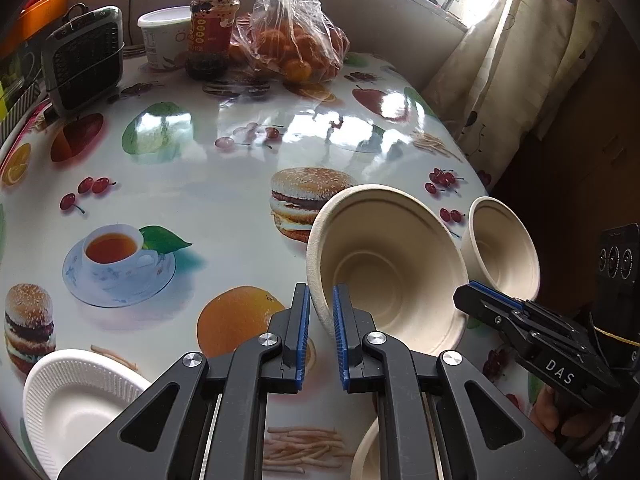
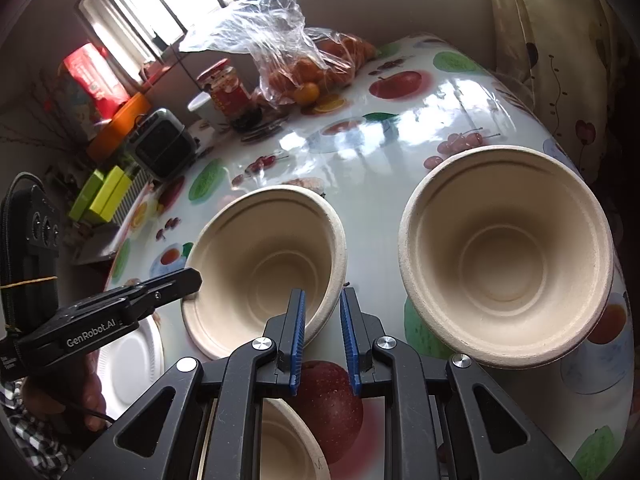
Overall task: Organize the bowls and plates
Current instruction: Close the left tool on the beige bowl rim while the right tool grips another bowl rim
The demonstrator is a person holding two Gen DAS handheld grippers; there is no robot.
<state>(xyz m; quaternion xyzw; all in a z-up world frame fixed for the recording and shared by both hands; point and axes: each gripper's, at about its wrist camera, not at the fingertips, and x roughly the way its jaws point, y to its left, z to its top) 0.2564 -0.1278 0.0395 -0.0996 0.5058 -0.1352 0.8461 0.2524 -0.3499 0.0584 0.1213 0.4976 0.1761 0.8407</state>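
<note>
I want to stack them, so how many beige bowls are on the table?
3. The middle bowl sits in front, the right bowl is beside it, and the near bowl is half hidden beneath the right gripper. Nested ones could go unseen.

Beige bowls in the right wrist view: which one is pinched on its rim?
The left bowl: both tongs grip its rim on opposite sides. The right bowl sits apart, untouched.

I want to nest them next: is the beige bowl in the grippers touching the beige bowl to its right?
Apart. The right wrist view shows a clear strip of tablecloth between the gripped bowl and the free bowl.
</note>
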